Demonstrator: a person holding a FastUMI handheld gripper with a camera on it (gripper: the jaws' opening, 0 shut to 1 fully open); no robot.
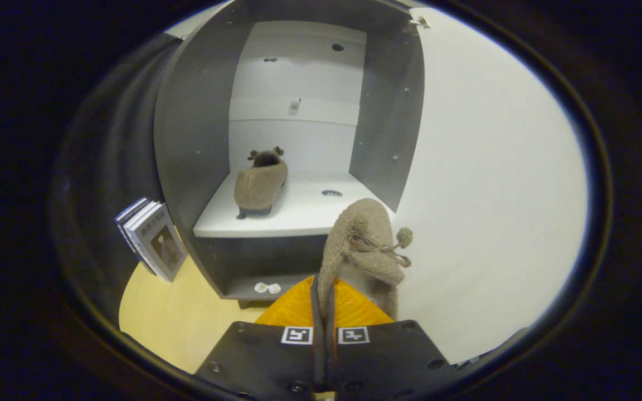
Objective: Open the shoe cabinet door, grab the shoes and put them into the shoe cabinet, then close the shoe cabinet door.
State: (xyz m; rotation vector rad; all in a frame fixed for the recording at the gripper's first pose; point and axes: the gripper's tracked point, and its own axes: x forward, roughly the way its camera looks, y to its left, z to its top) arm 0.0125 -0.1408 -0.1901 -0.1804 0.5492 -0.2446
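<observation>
1 shoe (361, 245) clamped in gripper (325, 312), heel hidden; other shoe (259, 184) on cabinet shelf (298, 214).

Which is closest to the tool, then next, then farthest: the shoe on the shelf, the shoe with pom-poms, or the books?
1. Shoe with pom-poms: pinched in the tool.
2. Books: beside the cabinet, on the floor.
3. Shoe on the shelf: inside the cabinet, beyond.

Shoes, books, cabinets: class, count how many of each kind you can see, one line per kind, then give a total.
Shoes: 2, one on the cabinet shelf, one pinched between the gripper fingers.
Books: 2 or 3, standing beside the cabinet; count unclear.
Cabinets: 1, door open.
Total: 5 or 6.
</observation>
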